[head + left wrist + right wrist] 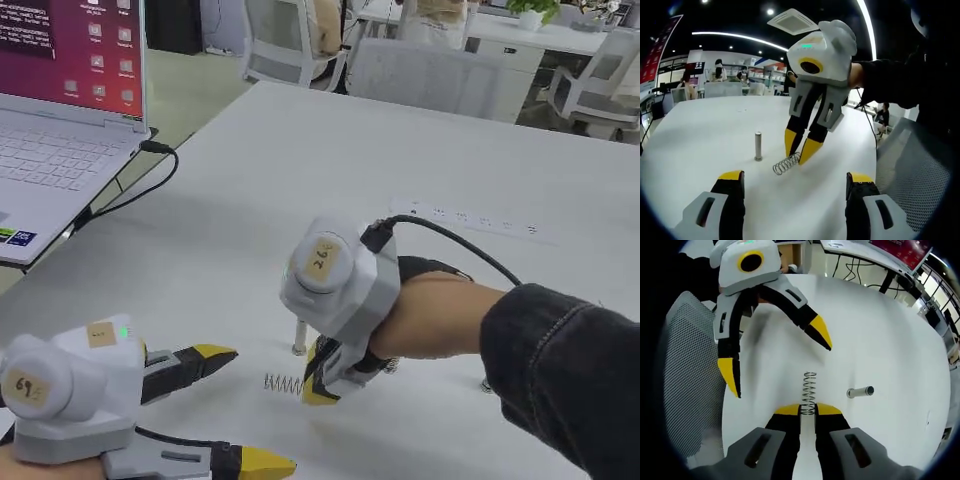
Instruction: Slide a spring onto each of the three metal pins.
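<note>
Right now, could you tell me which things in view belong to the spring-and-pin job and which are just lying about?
Belongs to the job:
spring, gripped at one end by the right gripper
metal pin, upright beside it
left gripper, open

Just lying about:
laptop and its cable
power strip
office chairs beyond the table

Your white-grey right gripper (318,385) with yellow-tipped black jaws: pitched steeply down, jaws pinched together on end of thin metal coil spring (809,385). Right wrist bent, dark sleeve (560,370) stopping short of bare forearm. Your matching left gripper (240,408): held low, jaws spread wide, gripping nothing, aimed toward right gripper.
</note>
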